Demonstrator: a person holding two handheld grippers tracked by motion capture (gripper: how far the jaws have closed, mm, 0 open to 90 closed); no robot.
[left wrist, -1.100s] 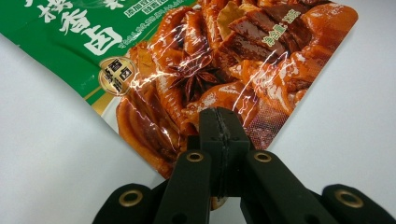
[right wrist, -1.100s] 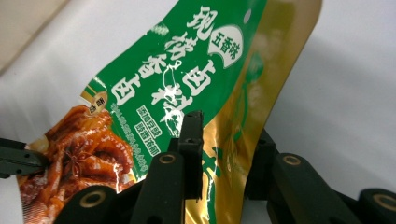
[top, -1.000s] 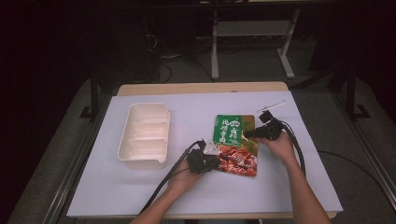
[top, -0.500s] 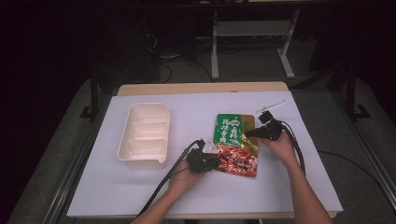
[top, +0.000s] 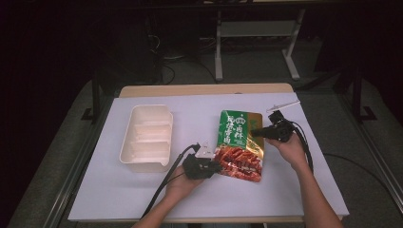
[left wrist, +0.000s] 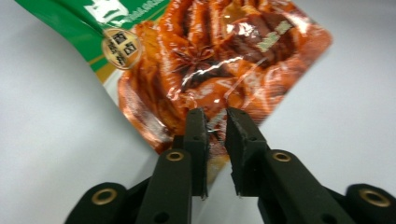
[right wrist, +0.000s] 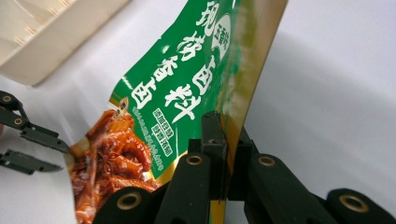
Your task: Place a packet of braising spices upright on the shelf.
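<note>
Right gripper view: pouch (right wrist: 187, 98) between claw (right wrist: 223, 140) jaws

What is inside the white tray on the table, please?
In the high view the white tray shows bare compartments split by ribs, with no food in them. Its near wall covers the floor of the closest part, so that strip cannot be checked. The snack pouch lies outside, to its right.

A cream tray (top: 146, 137) with ribbed compartments sits on the left half of the white tabletop (top: 119, 194), its long side running away from the person. A thin pale strip (top: 283, 105) lies near the table's far right edge.
</note>
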